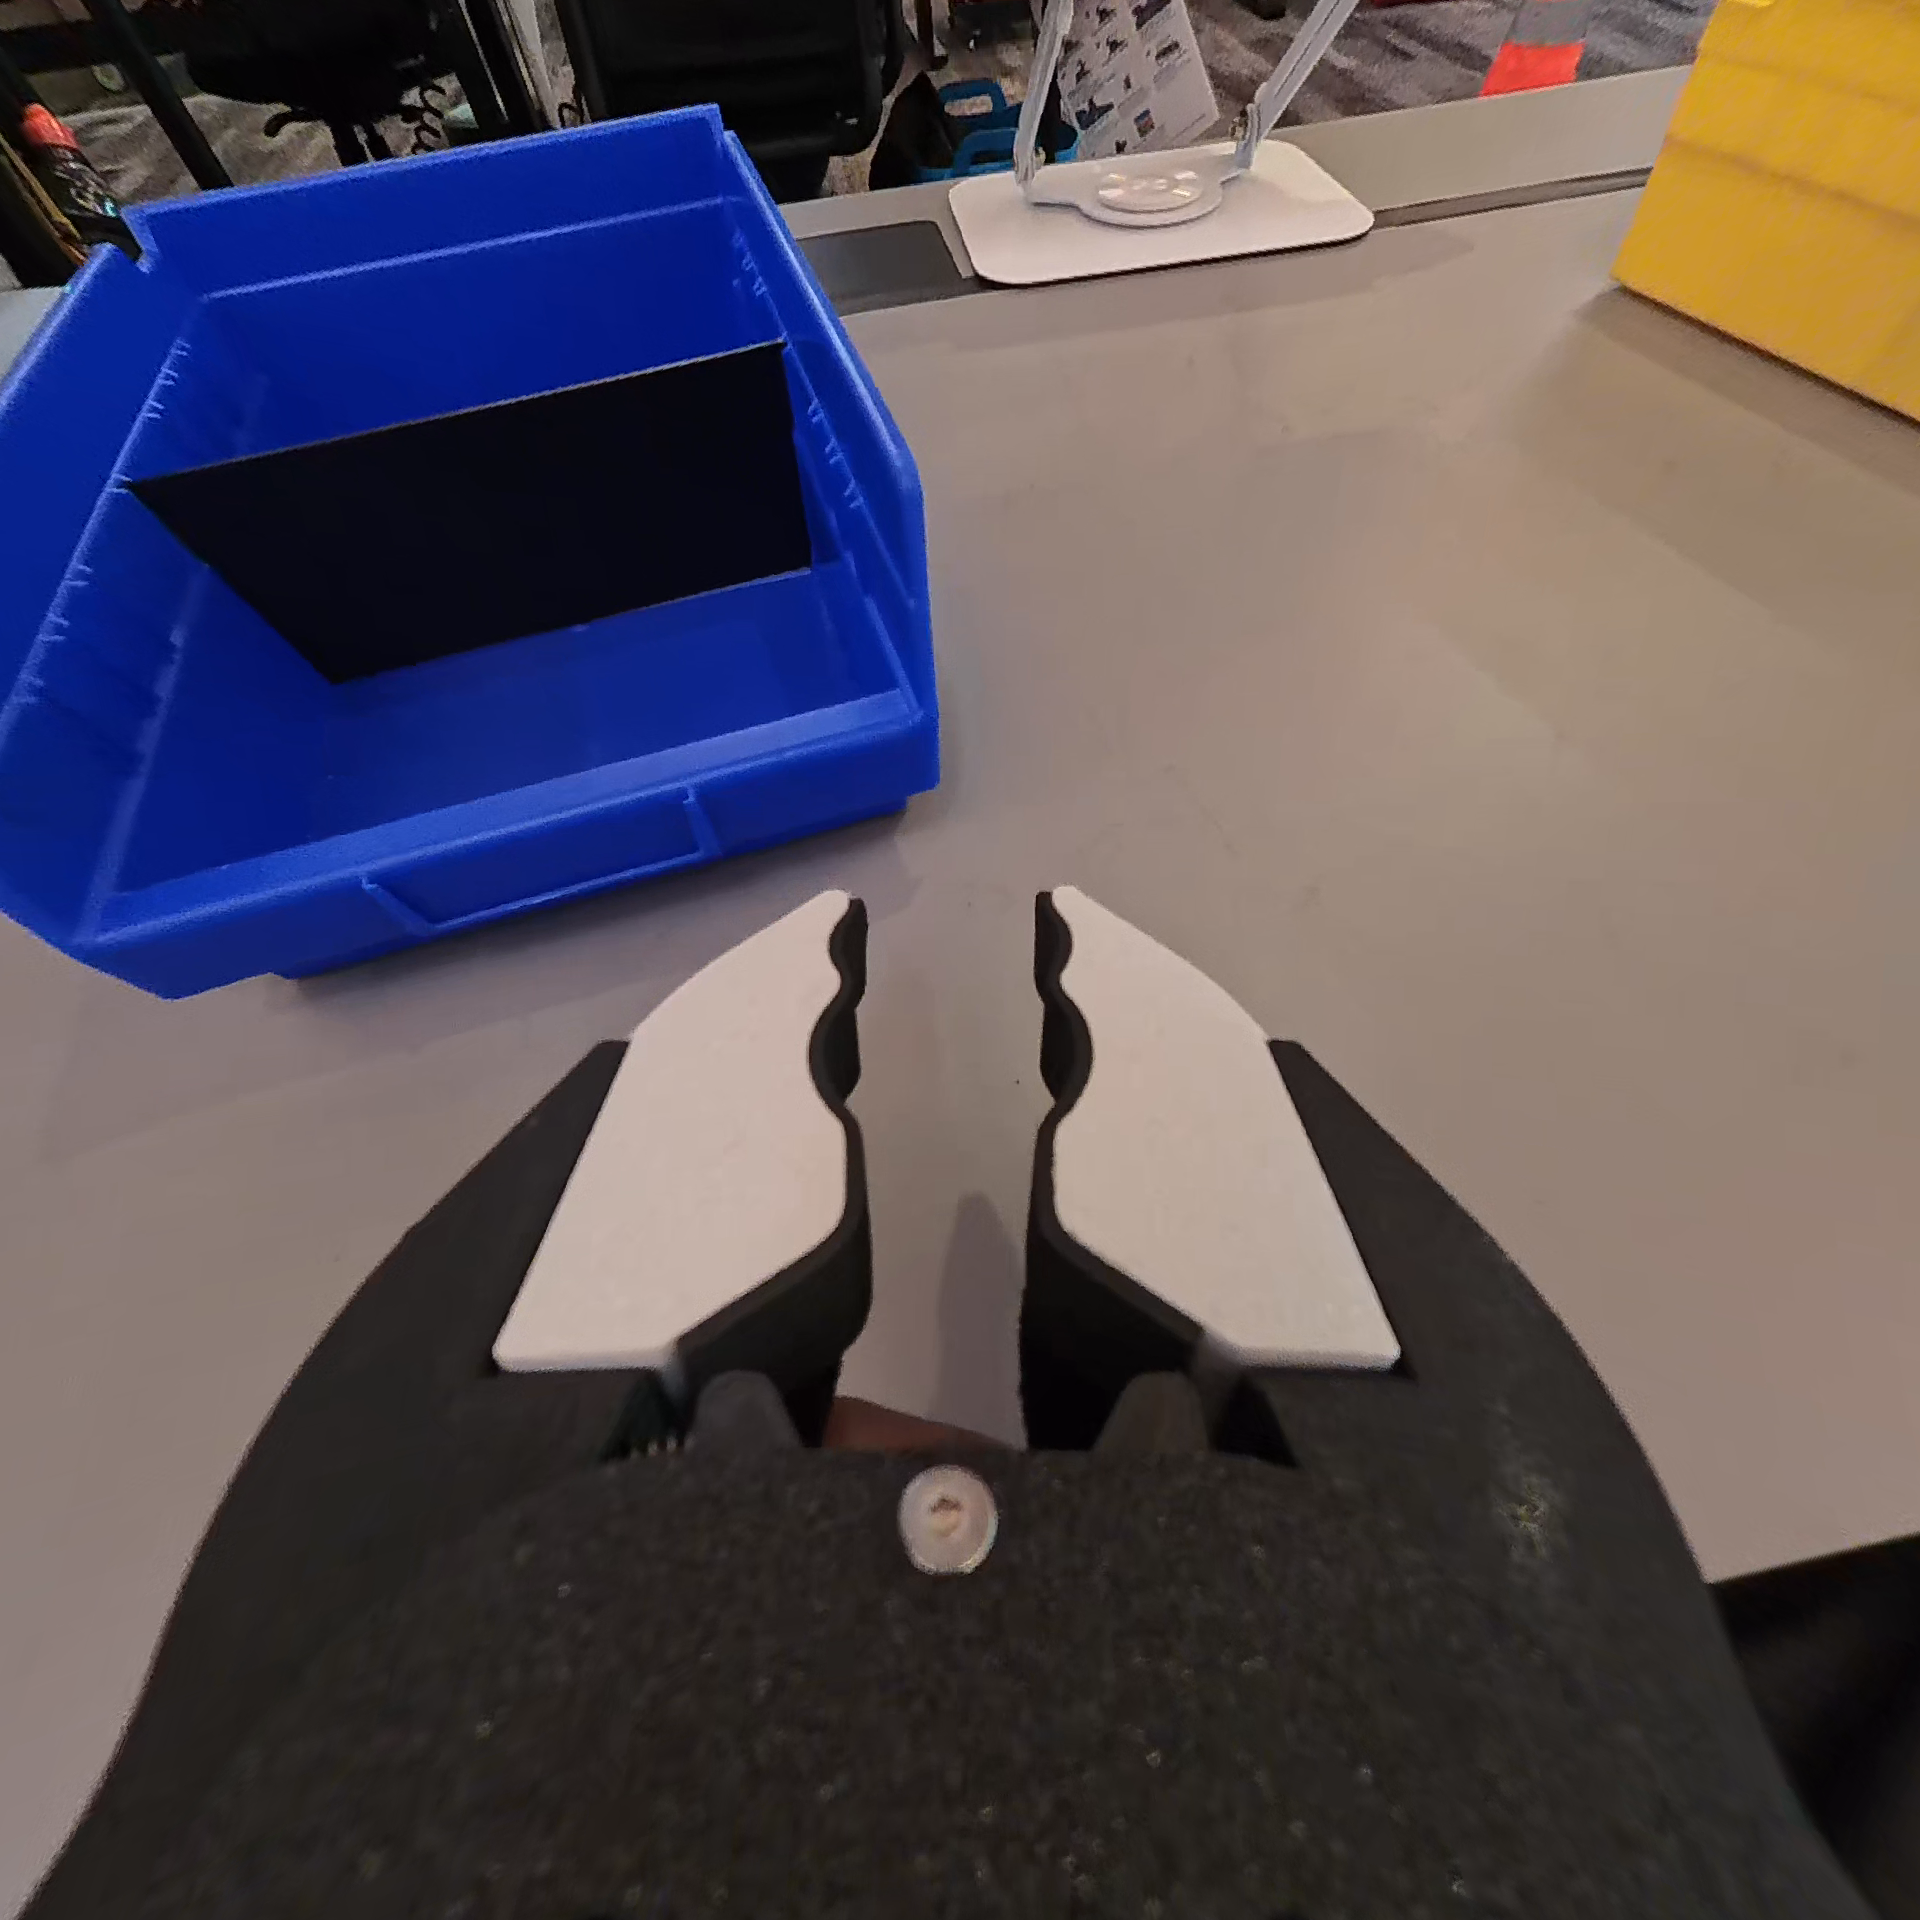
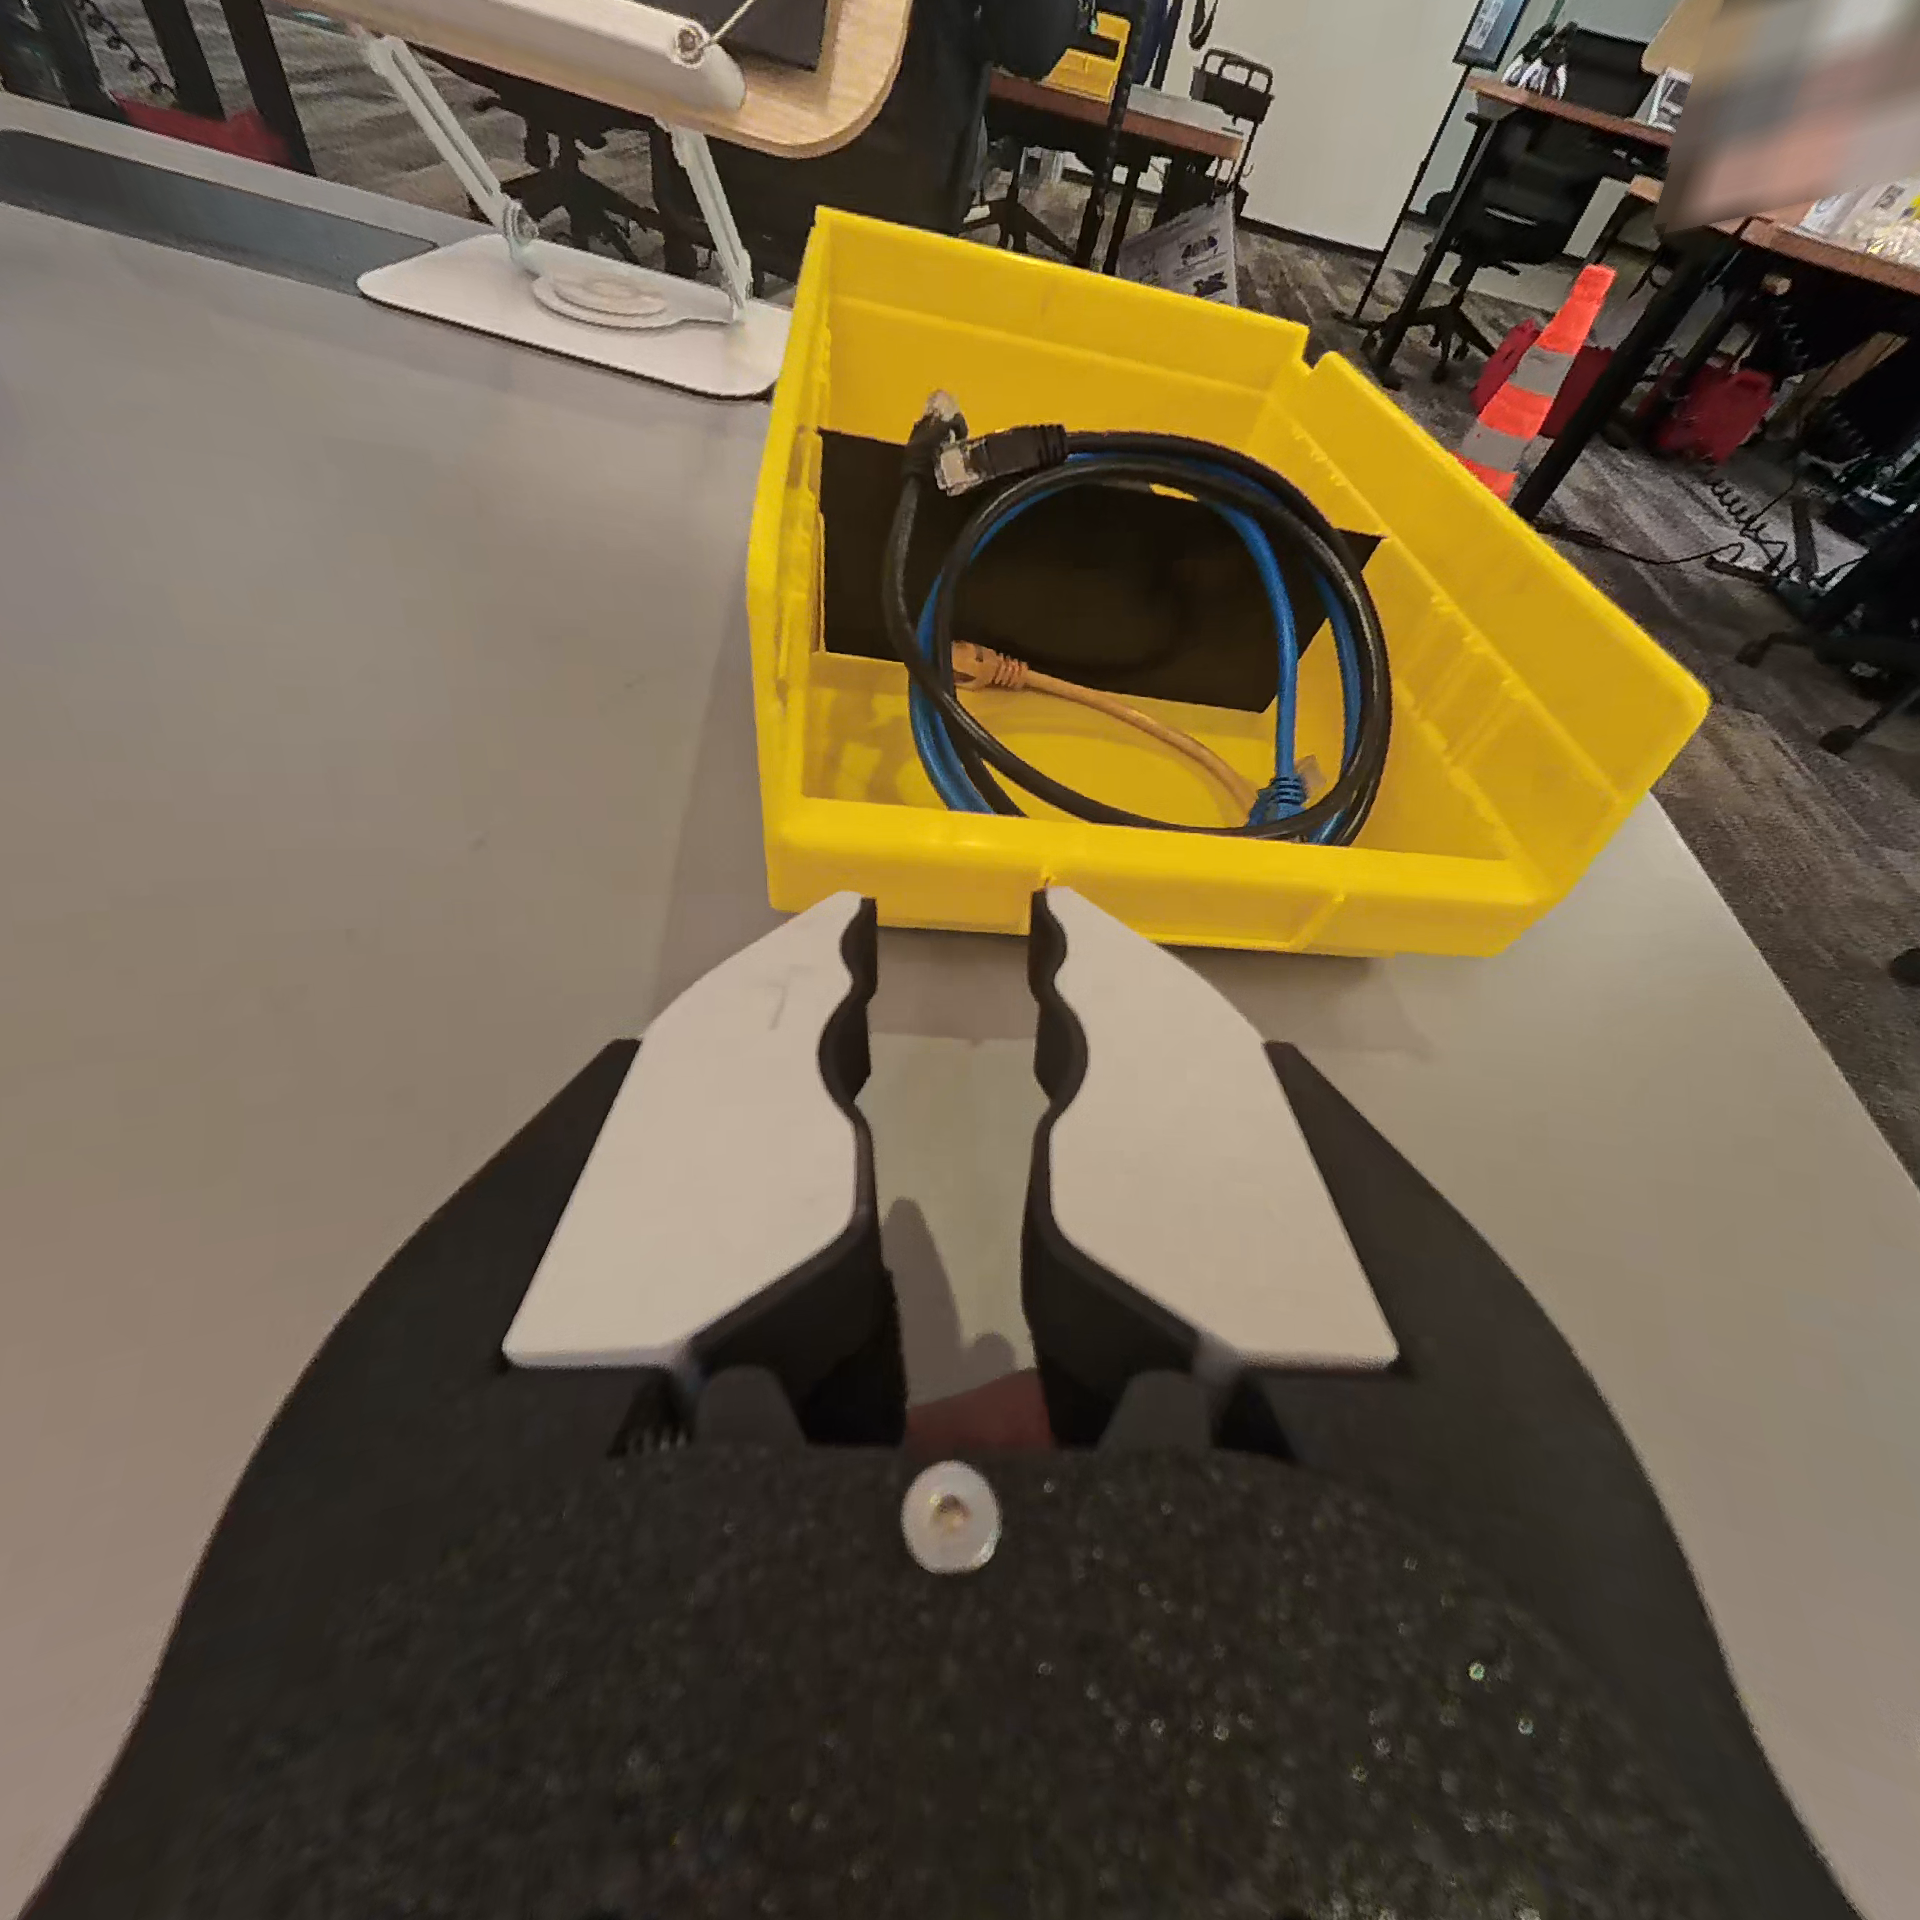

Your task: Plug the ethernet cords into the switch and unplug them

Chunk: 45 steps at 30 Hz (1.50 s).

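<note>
My left gripper [image 1: 951, 914], white-fingered on a black foam-covered body, hangs over the smooth grey tabletop [image 1: 1351, 675] with its jaws parted and nothing between them, just near and right of a blue plastic storage bin [image 1: 468, 831] split by a dark upright divider [image 1: 488, 520]. My right gripper [image 2: 954, 914] sits the same way, jaws apart and empty, its tips just short of the near wall of a yellow plastic storage bin [image 2: 1039, 873]. Inside that bin, in the near compartment and looping up over a black divider [image 2: 1122, 613], lie the coiled ethernet cords: a black cord [image 2: 1377, 665] with its clear plugs raised at the far left, a blue cord [image 2: 1288, 644] and an orange cord [image 2: 1101, 701] beneath. A white flat-based stand [image 2: 488, 291] rests on the far side of the tabletop. I cannot see the switch in either view.
</note>
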### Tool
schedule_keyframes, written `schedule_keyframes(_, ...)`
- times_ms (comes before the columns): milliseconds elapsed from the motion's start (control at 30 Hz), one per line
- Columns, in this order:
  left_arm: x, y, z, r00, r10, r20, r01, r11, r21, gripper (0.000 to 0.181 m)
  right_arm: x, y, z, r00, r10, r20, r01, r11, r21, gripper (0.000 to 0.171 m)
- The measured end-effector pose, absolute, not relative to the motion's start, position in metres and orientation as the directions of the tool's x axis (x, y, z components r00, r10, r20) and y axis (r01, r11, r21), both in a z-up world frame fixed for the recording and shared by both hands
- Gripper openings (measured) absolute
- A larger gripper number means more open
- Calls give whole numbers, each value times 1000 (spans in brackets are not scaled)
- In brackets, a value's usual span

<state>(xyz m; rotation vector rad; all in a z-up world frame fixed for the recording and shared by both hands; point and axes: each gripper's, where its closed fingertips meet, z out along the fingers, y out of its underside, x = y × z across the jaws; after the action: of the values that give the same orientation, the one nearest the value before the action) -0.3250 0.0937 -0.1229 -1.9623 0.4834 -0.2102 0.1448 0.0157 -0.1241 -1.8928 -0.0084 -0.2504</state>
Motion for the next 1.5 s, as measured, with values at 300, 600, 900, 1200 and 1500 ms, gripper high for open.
schedule_keyframes(300,-323,87,-130,891,-446,-80,-270,-380,-884,30,118,29,-119,993,18,117,117,-283,-952,36)
schedule_keyframes(600,-335,68,-139,894,-438,-100,-295,-403,-866,30,95,79,-130,994,8,108,104,-352,-930,56)
schedule_keyframes(900,-229,51,-116,789,-610,81,-182,-356,-917,50,23,73,-122,958,264,109,187,-291,-938,42)
schedule_keyframes(1200,-17,72,-119,677,-726,-121,-338,-160,-928,52,164,19,-71,956,-287,57,17,-143,-990,42)
schedule_keyframes(1500,24,117,-135,712,-702,-28,-351,-321,-880,10,195,31,-130,922,-387,-31,-188,-376,-907,3)
